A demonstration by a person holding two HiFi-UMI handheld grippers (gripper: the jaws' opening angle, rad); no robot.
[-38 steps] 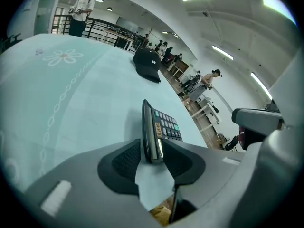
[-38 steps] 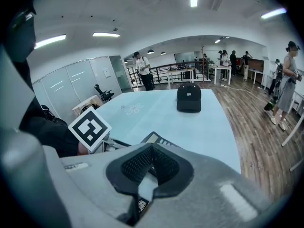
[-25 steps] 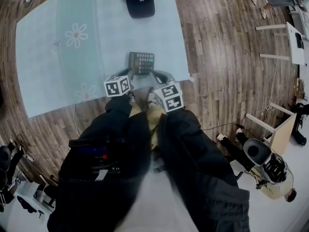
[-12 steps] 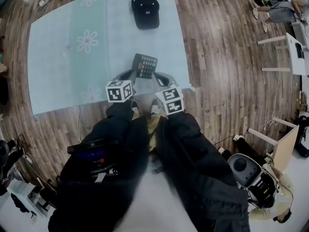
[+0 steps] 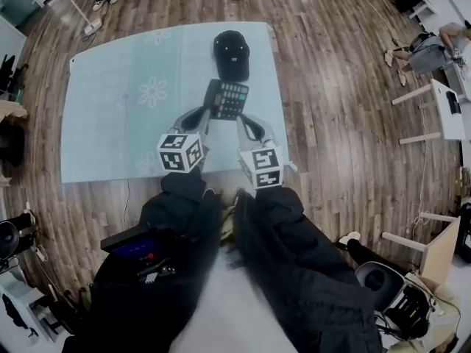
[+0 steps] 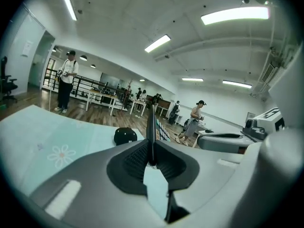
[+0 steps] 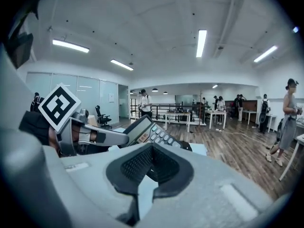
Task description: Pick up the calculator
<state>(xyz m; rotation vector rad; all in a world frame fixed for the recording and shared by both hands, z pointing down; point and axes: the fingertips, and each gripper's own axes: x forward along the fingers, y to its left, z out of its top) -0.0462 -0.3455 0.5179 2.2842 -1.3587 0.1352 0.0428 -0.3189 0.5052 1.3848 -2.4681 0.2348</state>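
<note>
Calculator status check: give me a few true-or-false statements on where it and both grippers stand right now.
The left gripper clamps the calculator by one edge. True; its jaws have just been closing, with that edge between them.
The right gripper grips the calculator too. False: nothing is between its jaws.
The calculator lies flat on the mat. False: it is held up clear of the mat.
A black cap sits on the mat beyond the calculator. True.
</note>
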